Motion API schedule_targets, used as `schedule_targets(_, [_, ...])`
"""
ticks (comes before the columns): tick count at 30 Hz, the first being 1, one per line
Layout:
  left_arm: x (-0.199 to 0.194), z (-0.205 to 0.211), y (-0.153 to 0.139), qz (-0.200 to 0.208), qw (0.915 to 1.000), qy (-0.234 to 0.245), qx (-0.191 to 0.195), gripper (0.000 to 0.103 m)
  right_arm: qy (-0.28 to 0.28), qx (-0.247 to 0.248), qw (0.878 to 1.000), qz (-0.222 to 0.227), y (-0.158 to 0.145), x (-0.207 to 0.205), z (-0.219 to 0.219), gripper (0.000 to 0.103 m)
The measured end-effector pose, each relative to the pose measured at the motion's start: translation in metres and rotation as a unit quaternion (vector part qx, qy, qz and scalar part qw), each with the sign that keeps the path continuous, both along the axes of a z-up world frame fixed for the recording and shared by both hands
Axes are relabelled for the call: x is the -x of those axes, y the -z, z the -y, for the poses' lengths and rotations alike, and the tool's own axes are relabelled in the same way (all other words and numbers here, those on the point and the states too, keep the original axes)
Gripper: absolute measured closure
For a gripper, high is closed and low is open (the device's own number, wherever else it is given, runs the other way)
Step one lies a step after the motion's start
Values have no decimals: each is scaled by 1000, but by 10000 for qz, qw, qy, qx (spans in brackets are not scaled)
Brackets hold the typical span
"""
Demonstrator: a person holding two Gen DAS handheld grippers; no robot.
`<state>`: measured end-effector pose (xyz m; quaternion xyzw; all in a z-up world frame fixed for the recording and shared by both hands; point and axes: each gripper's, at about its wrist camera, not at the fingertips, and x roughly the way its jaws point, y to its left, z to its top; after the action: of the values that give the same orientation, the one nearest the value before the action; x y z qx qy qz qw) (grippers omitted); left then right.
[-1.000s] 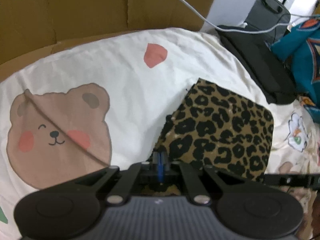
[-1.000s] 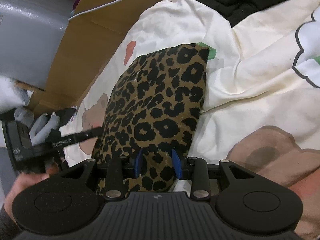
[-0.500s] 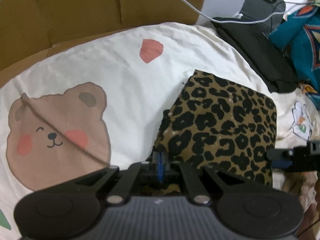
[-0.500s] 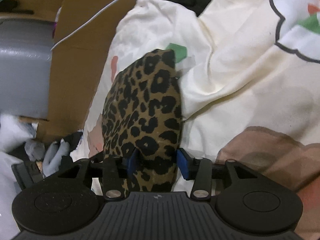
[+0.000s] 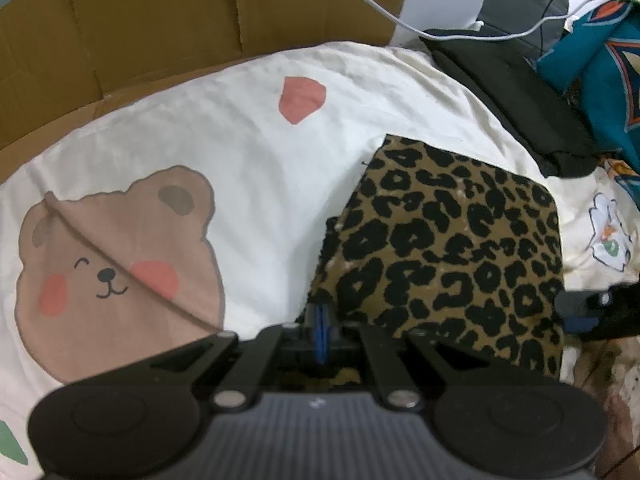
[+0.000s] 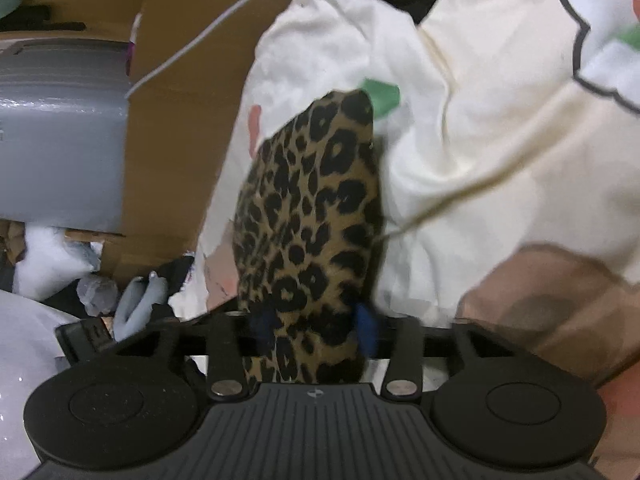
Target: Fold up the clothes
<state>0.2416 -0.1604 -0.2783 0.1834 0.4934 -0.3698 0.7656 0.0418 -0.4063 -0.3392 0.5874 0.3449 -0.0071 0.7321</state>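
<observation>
Your leopard-print cloth (image 5: 452, 248) lies folded small on the bed sheet (image 5: 240, 152); left gripper (image 5: 321, 326) jaws pinch its corner, right gripper (image 6: 314, 326) jaws straddle its edge, half wide.

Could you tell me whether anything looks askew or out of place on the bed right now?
Only small things: the leopard-print garment is folded compactly, but a dark edge pokes out along its left side near the left gripper. A crease crosses the bear print on the sheet.
</observation>
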Motion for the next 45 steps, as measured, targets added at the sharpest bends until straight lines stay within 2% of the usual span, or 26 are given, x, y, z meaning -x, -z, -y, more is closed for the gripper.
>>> schedule_targets(5, [1,0,0,-12,10000,-24,16,102,-13,-3,10000,-62,14,-8,-6,55])
schedule_targets(8, [2,0,0,-9,10000,-27,22,102,183,-398,9990,32,23,-9,-3,58])
schedule_targets(9, [3,0,0,1,10000,-23,17,102,210,-506,9985,75,24,-10,-2,64])
schedule_targets(10, [3,0,0,14,10000,-17,11,102,130,-503,9986,132,22,-11,-2,81])
schedule_targets(11, [4,0,1,26,10000,-11,7,102,57,-477,9987,182,19,-12,-1,90])
schedule_targets(13, [4,1,1,44,10000,-2,0,102,11,-402,9990,178,17,-12,-2,97])
schedule_targets(17, [4,2,2,51,10000,-2,-14,102,-9,-358,9993,105,17,-15,-5,97])
schedule_targets(20, [4,3,1,41,10000,-9,-24,102,-23,-325,9995,50,17,-18,-7,92])
schedule_targets(22, [4,4,1,50,10000,-7,-32,102,-33,-303,9995,13,17,-20,-8,78])
schedule_targets(23, [4,3,1,46,10000,-18,-31,102,-38,-292,9996,-5,17,-20,-9,77])
schedule_targets(24, [4,3,1,40,10000,-28,-28,102,-42,-281,9996,-23,17,-21,-10,77])
schedule_targets(25, [4,3,1,29,10000,-38,-21,102,-47,-270,9996,-42,17,-22,-10,81])
schedule_targets(27, [3,2,0,-2,10000,-68,-13,101,-57,-229,9997,-50,15,-23,-10,96])
schedule_targets(31, [-6,-2,-12,-180,9997,-171,-66,94,-75,-127,9999,-34,11,-22,-9,98])
schedule_targets(33, [-12,-6,-20,-233,9994,-245,28,84,-84,-76,9999,-27,8,-21,-8,98])
schedule_targets(35, [-16,-7,-27,-219,9992,-292,179,66,-93,-25,10000,-19,6,-21,-8,98])
schedule_targets(37, [-21,-6,-28,-311,9984,-343,339,54,-111,22,9999,-28,5,-21,-8,98])
schedule_targets(45, [-28,2,-10,-906,9925,-322,752,43,-99,107,9999,-38,5,-22,-10,98])
